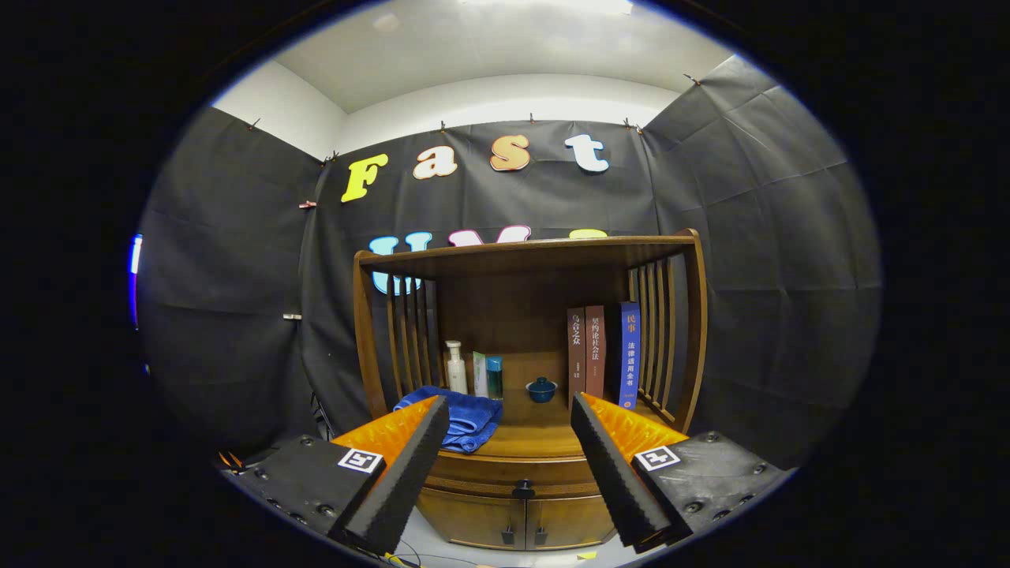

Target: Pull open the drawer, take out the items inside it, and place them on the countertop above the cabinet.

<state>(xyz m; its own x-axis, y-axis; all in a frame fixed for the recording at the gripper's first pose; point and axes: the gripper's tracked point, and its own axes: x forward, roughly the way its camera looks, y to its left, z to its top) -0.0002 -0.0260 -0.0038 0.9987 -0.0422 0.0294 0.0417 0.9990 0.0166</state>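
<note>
A wooden cabinet (521, 473) stands ahead against the booth wall. Its drawer (517, 477) is closed, with a small dark knob (523, 490) on the front, seen between my fingers. Above it runs the wooden countertop (533, 438) under a shelf frame with slatted sides. My gripper (509, 414) is open, held well back from the cabinet, with nothing between its fingers. The drawer's inside is hidden.
On the countertop lie a folded blue towel (465, 418), a white pump bottle (455, 368), a small carton and teal tube (488, 375), a dark blue lidded cup (541, 389) and three upright books (604, 355). Two small doors (521, 525) sit below the drawer.
</note>
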